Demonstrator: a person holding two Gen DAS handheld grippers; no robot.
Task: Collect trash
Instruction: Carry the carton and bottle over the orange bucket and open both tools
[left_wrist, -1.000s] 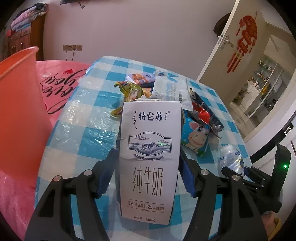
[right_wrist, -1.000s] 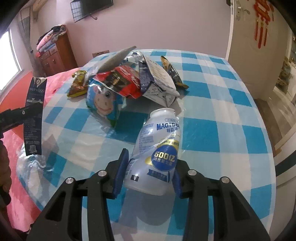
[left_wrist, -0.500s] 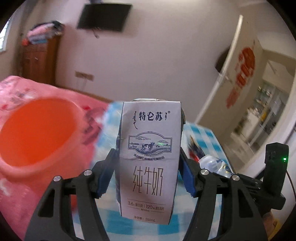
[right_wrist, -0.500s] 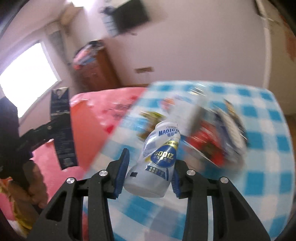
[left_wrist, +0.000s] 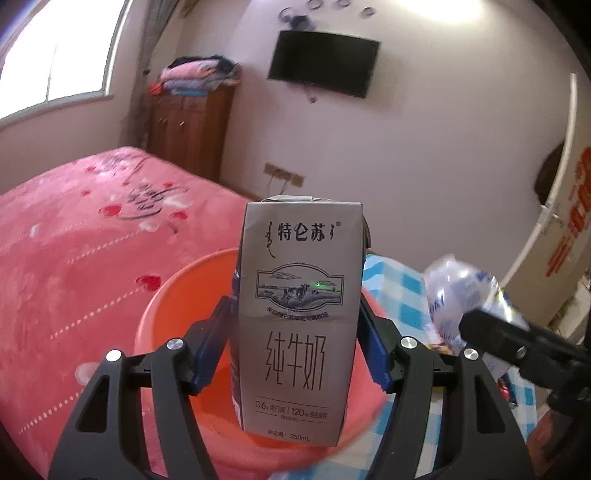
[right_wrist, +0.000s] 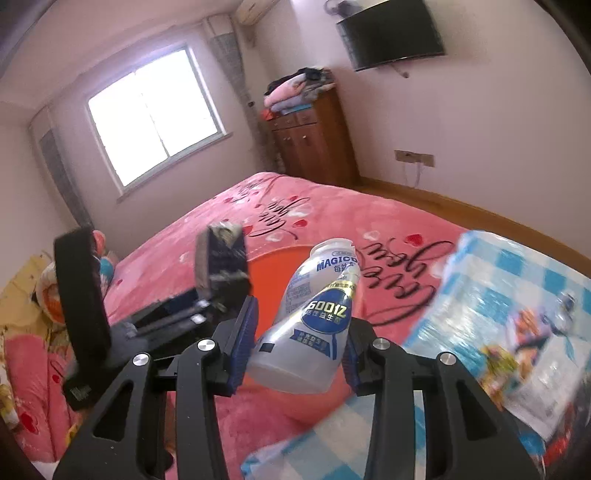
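Observation:
A grey milk carton (left_wrist: 299, 317) stands upright between the blue pads of my left gripper (left_wrist: 295, 343), which is shut on it. Behind and below the carton opens an orange bucket (left_wrist: 177, 306). My right gripper (right_wrist: 299, 347) is shut on a clear plastic drink bottle (right_wrist: 314, 325) with a blue label, tilted, held over the bed side of the table. In the right wrist view the carton (right_wrist: 221, 258) and the left gripper appear blurred at left, in front of the orange bucket (right_wrist: 273, 269). The bottle (left_wrist: 458, 295) shows blurred at right in the left wrist view.
A bed with a pink blanket (right_wrist: 295, 206) lies beyond the bucket. The table with a blue checked cloth (right_wrist: 517, 295) is at the right, with wrappers (right_wrist: 517, 343) on it. A wooden cabinet (left_wrist: 188, 136) stands against the far wall.
Both grippers have swung up and left from the table toward the orange bucket, each keeping its item. The bucket now sits right behind the carton.

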